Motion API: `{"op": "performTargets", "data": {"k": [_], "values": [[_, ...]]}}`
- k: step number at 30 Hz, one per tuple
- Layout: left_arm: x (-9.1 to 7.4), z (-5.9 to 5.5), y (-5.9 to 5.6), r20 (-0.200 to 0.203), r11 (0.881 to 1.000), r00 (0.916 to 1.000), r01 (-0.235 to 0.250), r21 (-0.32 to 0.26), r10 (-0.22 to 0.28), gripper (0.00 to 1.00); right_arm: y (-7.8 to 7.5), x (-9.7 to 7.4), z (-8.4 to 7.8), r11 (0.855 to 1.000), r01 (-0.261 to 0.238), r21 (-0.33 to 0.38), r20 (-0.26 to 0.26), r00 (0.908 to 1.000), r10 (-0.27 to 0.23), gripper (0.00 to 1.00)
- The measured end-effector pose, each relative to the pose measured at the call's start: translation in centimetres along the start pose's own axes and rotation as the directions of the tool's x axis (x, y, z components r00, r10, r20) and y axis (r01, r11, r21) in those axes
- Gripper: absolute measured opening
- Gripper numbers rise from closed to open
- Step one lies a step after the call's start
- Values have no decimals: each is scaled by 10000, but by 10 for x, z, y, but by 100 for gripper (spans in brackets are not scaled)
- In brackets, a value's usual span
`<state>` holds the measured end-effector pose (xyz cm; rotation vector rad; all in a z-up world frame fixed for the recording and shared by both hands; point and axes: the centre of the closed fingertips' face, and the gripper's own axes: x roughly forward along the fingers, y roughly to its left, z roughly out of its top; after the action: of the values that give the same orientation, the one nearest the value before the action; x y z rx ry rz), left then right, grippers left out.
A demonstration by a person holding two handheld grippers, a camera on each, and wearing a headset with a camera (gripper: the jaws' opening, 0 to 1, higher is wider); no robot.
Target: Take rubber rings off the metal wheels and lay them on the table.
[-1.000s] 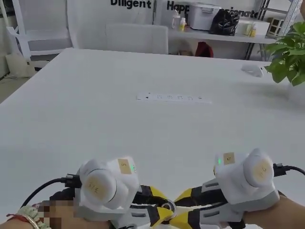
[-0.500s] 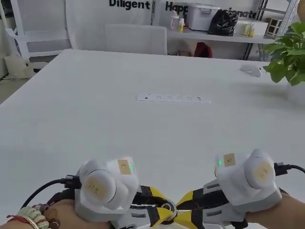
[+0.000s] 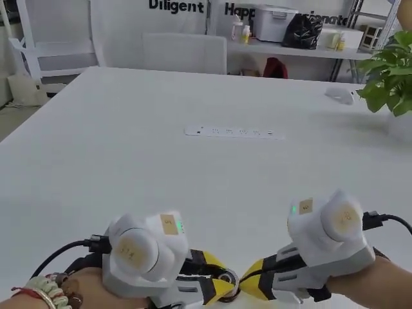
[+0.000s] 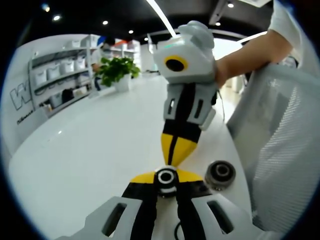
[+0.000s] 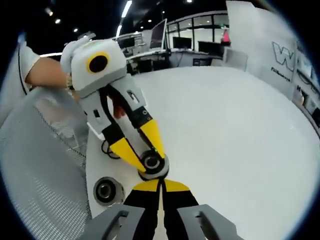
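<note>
- The left gripper (image 4: pixel 166 179) is clamped on a metal wheel (image 5: pixel 153 164), with one yellow tip on each side of it.
- The right gripper (image 5: pixel 160 186) meets it nose to nose, jaws pressed together. Its tips touch the wheel's rim, but I cannot tell whether they pinch the rubber ring.
- A second wheel (image 4: pixel 220 173) lies flat on the table (image 4: pixel 90 150), just right of the left gripper's jaws.
- Far beyond both grippers lies a white power strip (image 3: pixel 235 132).
</note>
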<state>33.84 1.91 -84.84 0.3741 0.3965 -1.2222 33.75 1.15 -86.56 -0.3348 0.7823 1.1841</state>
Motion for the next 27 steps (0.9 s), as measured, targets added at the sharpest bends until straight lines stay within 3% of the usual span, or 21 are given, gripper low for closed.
{"op": "performTargets", "data": {"k": [4,8,13,15,17,20,23,25,26,27], "values": [[0,0,0,-19,10000,10000,-4,51,4,14,-2,-4,3,9853,-249,1688,284,9994,204,0],[0,0,0,-23,10000,10000,-19,52,20,14,-2,-4,2,9720,-414,2313,462,9984,315,0],[0,0,0,-10,10000,10000,-26,41,26,14,-4,-2,0,9182,-899,3858,1086,9927,516,0],[0,0,0,24,10000,10000,-32,17,32,14,-6,-2,2,9105,-1099,3985,1477,9875,545,0],[0,0,0,51,10000,10000,-34,12,34,14,-8,-3,7,8761,-1387,4617,1968,9791,513,0],[-1,0,0,35,10000,10000,-37,-10,37,14,-8,-3,6,8467,-1561,5086,1809,9808,722,0],[-1,-1,1,-5,10000,10000,-85,-21,85,14,-7,-5,12,7877,-2013,5823,2181,9720,872,0],[-1,-1,1,4,10000,10000,-75,-29,75,14,-8,-5,9,7807,-2051,5903,2186,9717,900,0],[-1,-1,1,12,10000,10000,-72,-16,72,14,-6,-5,11,7663,-2253,6017,2330,9672,1015,0],[-1,-1,1,14,10000,10000,-68,-14,68,14,-5,-6,9,7721,-2262,5939,2300,9673,1065,0]]}}
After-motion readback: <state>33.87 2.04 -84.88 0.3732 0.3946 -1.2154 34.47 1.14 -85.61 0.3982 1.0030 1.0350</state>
